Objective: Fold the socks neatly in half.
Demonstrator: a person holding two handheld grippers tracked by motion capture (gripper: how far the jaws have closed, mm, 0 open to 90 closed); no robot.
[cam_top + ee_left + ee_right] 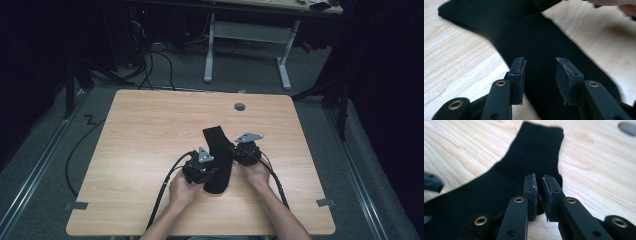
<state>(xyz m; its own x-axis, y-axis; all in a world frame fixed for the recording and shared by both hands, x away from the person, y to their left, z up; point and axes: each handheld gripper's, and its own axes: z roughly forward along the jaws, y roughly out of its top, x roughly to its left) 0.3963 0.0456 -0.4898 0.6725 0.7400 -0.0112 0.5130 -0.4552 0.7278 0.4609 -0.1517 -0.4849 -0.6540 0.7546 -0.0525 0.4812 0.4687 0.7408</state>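
Lying flat mid-table: black sock, cuff toward far edge. Left gripper over foot part, jaws apart, nothing pinched. Right gripper at sock's heel bend, jaws nearly together, pinching small fold of fabric.

A light wooden table with a round grey grommet near its far edge stands on grey carpet, with black cables trailing on the floor at its left and a white-legged desk behind it.
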